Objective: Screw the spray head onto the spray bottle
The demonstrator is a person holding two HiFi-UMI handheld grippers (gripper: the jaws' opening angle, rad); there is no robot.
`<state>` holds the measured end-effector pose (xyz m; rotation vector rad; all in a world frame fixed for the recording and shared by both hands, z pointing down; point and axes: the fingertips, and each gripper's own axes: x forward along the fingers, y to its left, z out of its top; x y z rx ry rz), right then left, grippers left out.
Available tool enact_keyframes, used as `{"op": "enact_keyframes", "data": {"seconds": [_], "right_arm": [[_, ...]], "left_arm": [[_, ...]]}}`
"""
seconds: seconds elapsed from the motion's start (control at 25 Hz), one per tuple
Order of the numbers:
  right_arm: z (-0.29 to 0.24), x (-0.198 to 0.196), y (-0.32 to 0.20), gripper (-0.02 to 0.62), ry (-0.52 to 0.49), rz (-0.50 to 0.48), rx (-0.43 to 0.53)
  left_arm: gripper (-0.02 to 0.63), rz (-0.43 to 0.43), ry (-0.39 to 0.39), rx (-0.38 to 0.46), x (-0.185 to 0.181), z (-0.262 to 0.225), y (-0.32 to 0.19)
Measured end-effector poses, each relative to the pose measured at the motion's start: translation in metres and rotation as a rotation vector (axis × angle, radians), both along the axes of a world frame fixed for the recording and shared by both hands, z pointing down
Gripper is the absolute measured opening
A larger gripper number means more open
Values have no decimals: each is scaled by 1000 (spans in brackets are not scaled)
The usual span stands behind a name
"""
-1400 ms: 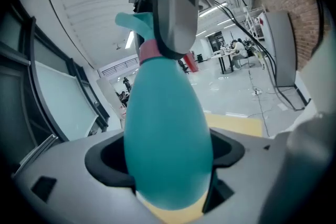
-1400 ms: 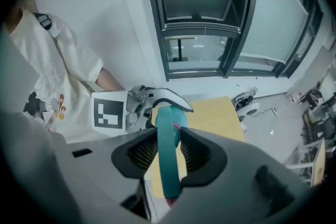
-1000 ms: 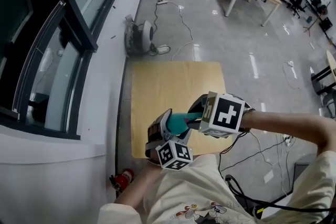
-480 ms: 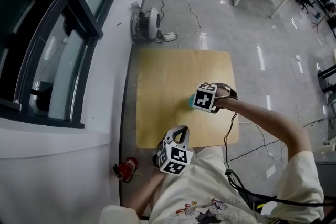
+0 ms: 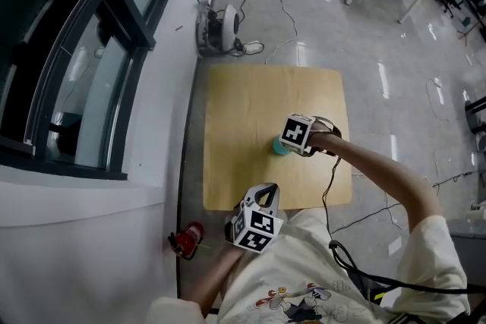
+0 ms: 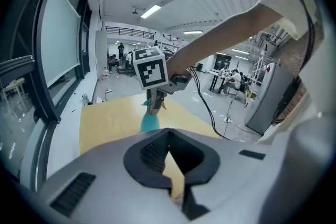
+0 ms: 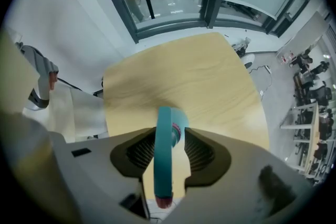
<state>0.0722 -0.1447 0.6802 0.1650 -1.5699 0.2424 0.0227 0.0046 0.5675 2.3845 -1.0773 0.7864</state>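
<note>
A teal spray bottle [image 5: 279, 147] stands upright on the wooden table [image 5: 250, 102], right of the middle. My right gripper [image 5: 293, 142] points straight down over it, shut on the teal spray head [image 7: 164, 155], which runs between its pads. The bottle's body [image 7: 177, 122] shows below the jaws. In the left gripper view the bottle [image 6: 149, 122] hangs under the right gripper [image 6: 154, 108]. My left gripper [image 5: 264, 192] sits at the table's front edge, apart from the bottle. Its jaws [image 6: 169, 157] have just been closing and now meet, with nothing between them.
A glass window wall and sill run along the left. A red fire extinguisher [image 5: 186, 240] lies on the floor by the table's front left corner. A round fan [image 5: 216, 30] and cables lie beyond the far edge. A cable trails off my right arm.
Both grippers held the bottle in the air near my body. The left one let go, drew back to the front edge and shut. The right one lowered the bottle onto the table.
</note>
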Motion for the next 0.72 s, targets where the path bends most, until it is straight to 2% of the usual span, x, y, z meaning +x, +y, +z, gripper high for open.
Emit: {"op": "enact_keyframes", "data": {"seconds": [0.08,0.2,0.28,0.36,0.48,0.52,0.56,0.64,0.72], "right_arm": [[-6,2,1,185,1,-2,-6],[-37,9,5,215,-39,12,-33],[-75,10,9,216,-132,45,-55],[-129,4,12,215,-287,100,-31],[-216,-7,13,211,-586,236,52],[-237,-6,12,138,-677,293,90],[-250,-2,11,25,-748,346,140],[-254,15,8,8,-805,430,275],[-230,41,10,6,-757,518,425]], "left_arm": [[8,10,1,-5,1,1,1],[8,3,-4,-11,-1,1,2],[8,-12,1,-16,-4,1,3],[8,-30,12,-21,-11,2,3],[8,-64,42,-37,-21,1,-1],[8,-75,57,-40,-22,-1,-3],[8,-86,71,-39,-23,-4,-6],[8,-110,88,-23,-25,-15,-12],[8,-152,113,1,-28,-29,-18]]}}
